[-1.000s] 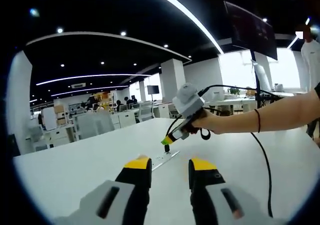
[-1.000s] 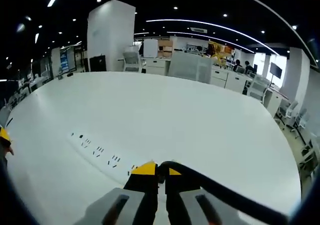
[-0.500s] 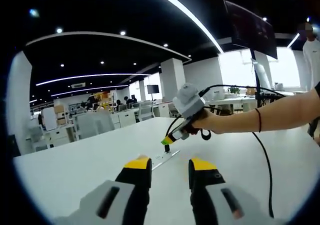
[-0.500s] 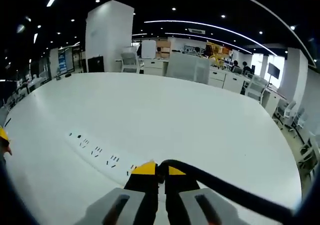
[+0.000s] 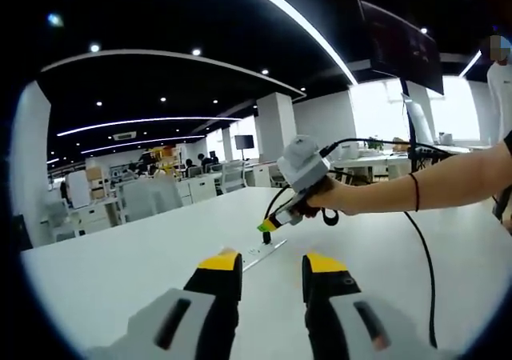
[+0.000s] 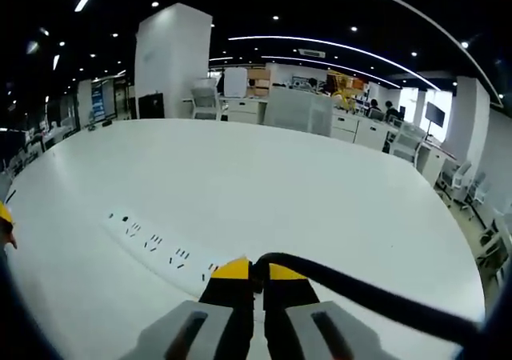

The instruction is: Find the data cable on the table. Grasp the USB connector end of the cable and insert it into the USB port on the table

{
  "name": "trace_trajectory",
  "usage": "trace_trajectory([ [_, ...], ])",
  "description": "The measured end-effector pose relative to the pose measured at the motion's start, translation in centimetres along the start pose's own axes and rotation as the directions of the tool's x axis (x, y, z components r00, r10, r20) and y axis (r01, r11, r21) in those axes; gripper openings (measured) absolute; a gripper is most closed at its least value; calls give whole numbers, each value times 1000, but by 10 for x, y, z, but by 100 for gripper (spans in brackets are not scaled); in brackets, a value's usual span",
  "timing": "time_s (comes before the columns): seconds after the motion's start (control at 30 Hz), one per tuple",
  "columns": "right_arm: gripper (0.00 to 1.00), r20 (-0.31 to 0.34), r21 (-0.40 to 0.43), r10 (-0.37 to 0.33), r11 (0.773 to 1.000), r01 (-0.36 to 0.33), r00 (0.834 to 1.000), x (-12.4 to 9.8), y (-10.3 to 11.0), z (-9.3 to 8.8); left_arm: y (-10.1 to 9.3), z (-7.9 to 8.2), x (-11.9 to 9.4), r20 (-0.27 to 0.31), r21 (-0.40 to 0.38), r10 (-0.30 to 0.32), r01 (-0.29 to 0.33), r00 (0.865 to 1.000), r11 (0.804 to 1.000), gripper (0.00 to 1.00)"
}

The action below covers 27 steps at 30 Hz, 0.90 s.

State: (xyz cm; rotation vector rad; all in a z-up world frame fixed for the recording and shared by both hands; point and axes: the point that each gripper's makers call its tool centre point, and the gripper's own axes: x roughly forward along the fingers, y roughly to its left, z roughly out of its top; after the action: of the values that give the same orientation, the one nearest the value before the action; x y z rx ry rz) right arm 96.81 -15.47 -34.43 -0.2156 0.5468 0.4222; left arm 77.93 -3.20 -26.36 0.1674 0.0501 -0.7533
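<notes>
One white strip [image 6: 156,244] of sockets lies flat on the white table [image 6: 304,176]. In the right gripper view its long axis runs from the upper left down to my right gripper [image 6: 254,270]. Several groups of small dark slots dot its top; I cannot tell which is the USB port.

The right gripper's jaws are pressed together on the end of one black cable [image 6: 360,292], at the strip's near end. The connector is hidden between the jaws, so I cannot tell which way it points. From the jaws the cable leads away from the strip, toward the lower right of that view.

In the left gripper view, a hand [image 5: 324,200] holds the right gripper tilted down over the strip's far end; I cannot tell whether it touches. My left gripper [image 5: 272,264] sits at the strip's other end, jaws apart, holding nothing.

Open tabletop spreads on every side of the strip, and the table's edges are well apart from it.
</notes>
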Motion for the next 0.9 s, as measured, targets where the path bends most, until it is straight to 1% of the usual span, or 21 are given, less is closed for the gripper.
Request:
trace_trajectory([
  [0.1, 3, 2, 8, -4, 1000, 4, 1000, -1, 1, -1, -1, 0, 0, 0, 2, -3, 3, 1000, 1000, 31],
  [0.3, 3, -4, -12, -2, 1000, 2, 1000, -5, 4, -5, -3, 1, 1, 0, -2, -7, 7, 1000, 1000, 31],
  [0.43, 3, -1, -7, 0, 1000, 0, 1000, -4, 4, -4, -3, 3, 1, 4, -1, -8, 8, 1000, 1000, 31],
  [0.5, 3, 7, -19, -5, 1000, 5, 1000, -3, 3, -3, -3, 3, 1, 7, -1, -9, 9, 1000, 1000, 31],
  [0.57, 3, -2, 3, -3, 1000, 3, 1000, -3, 3, -2, -3, 3, 1, 7, -1, -11, 11, 1000, 1000, 31],
  [0.6, 2, -2, -2, -4, 1000, 4, 1000, -1, 2, -1, -4, 3, 2, 6, -3, -11, 11, 1000, 1000, 31],
  [0.67, 2, 5, -45, -18, 999, 18, 1000, -1, 7, -2, -4, 3, 2, 4, -2, -13, 13, 1000, 1000, 31],
  [0.7, 2, 1, -83, -46, 996, 46, 999, -1, 6, -1, -5, 2, 2, 4, -5, -15, 15, 1000, 1000, 31],
  [0.73, 2, 1, -76, -45, 996, 45, 999, -2, 9, -2, -5, 2, 3, 3, -7, -16, 16, 1000, 1000, 31],
  [0.8, 2, 5, -31, -28, 999, 29, 1000, -3, 6, -3, -6, 2, 3, 3, -8, -19, 19, 1000, 1000, 31],
  [0.9, 2, 44, 47, 8, 999, -10, 999, -4, 1, -5, -5, 3, 1, 6, -5, -16, 16, 1000, 1000, 31],
])
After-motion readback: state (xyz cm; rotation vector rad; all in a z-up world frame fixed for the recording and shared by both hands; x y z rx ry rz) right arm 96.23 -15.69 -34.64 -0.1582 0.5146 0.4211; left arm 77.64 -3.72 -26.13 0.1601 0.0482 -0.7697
